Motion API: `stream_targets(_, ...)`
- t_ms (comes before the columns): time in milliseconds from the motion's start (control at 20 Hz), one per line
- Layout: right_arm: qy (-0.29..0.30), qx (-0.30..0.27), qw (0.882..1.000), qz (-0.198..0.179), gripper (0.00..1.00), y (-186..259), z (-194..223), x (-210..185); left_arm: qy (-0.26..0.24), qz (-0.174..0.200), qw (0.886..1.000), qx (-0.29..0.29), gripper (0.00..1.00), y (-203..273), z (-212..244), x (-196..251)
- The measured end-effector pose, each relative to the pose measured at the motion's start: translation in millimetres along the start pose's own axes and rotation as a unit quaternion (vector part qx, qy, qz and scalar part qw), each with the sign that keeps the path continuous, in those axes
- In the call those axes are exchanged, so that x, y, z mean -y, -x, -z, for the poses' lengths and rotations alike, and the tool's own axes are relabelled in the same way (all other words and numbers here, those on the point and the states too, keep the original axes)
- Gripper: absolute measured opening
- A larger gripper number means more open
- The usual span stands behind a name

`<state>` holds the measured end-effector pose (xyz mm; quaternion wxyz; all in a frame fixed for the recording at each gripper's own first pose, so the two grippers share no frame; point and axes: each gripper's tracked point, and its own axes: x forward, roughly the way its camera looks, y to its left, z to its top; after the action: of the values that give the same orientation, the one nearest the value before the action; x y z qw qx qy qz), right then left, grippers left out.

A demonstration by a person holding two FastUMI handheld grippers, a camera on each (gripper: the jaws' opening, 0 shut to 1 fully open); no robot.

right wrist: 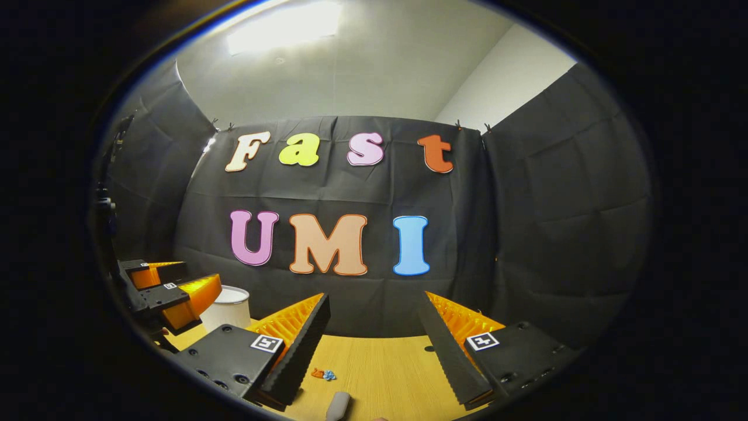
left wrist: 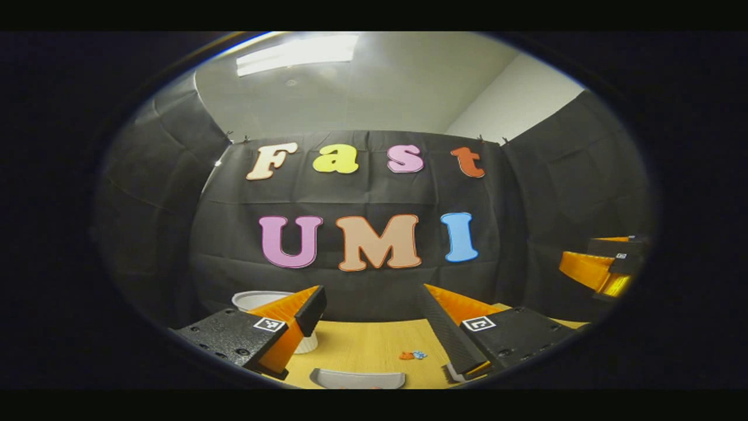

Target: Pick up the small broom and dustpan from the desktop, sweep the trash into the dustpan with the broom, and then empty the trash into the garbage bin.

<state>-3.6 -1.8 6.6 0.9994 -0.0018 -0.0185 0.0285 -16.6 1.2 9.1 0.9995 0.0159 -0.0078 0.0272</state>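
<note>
Left gripper [left wrist: 374, 327]: jaws spread, nothing held, raised over the tabletop [left wrist: 368, 345]. Dustpan [left wrist: 357, 379]: pale rim seen just below and between its fingers. Trash [left wrist: 413, 355]: small scraps lying beyond the pan, apart from it. Garbage bin [left wrist: 257, 300]: white, at far left.

Right gripper [right wrist: 374, 345]: jaws spread, empty. Broom [right wrist: 338, 405]: a pale rounded handle, probably, at the lower edge. To be approached squarely, lowered, and closed on the handle mid-length.

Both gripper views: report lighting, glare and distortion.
Left gripper view: ceiling light glares softly, fisheye bows the booth wall, the desktop is evenly lit. Right gripper view: ceiling light blows out brighter, the same bowing, trash stays sharp.
</note>
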Motion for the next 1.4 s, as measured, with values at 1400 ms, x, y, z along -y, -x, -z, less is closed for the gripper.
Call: stream_targets(1400, 0.023, -0.173, 0.976, -0.126, 0.98, -5, 101, -46, -0.021, -0.028, 0.987, -0.154, 0.92, 38, 93, -27)
